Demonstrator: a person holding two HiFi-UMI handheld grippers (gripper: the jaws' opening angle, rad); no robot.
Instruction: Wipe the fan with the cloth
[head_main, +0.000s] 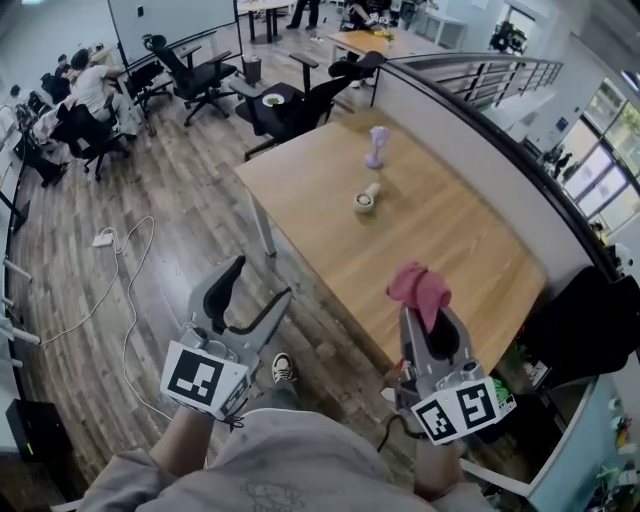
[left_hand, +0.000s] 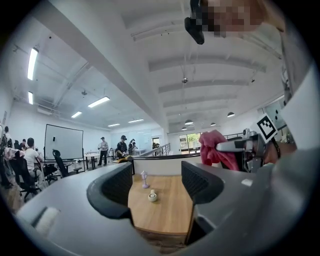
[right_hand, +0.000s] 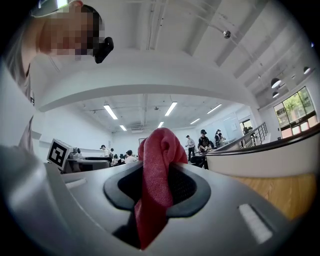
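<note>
While the left claw hangs level over the wood floor, just off the near left edge of the bench, its jaws stand wide apart with nothing between them. In the left gripper view only the bench top far ahead shows through the gap.

The right claw is closed on the cloth. This pink-red rag is pinched between the pads, with a rounded bunch standing up past the fingertips and a tail hanging down behind them in the right gripper view. From the head view this claw sits at the near edge of the bench, though whether its tip is over the wood or just short of it is hard to tell. The two claws are side by side and well apart from each other.

The fan – small and lilac – stands upright on the far part of the bench, well apart from both claws and from the cloth. Near it, on the side towards the person, lies a small round thing, whitish with a greenish rim. It is apart from the fan and too small to identify.

Beyond the bench stand black chairs. A white cable loops over the floor to the left, and a railing runs along the right. A shoe shows on the floor between the claws.
</note>
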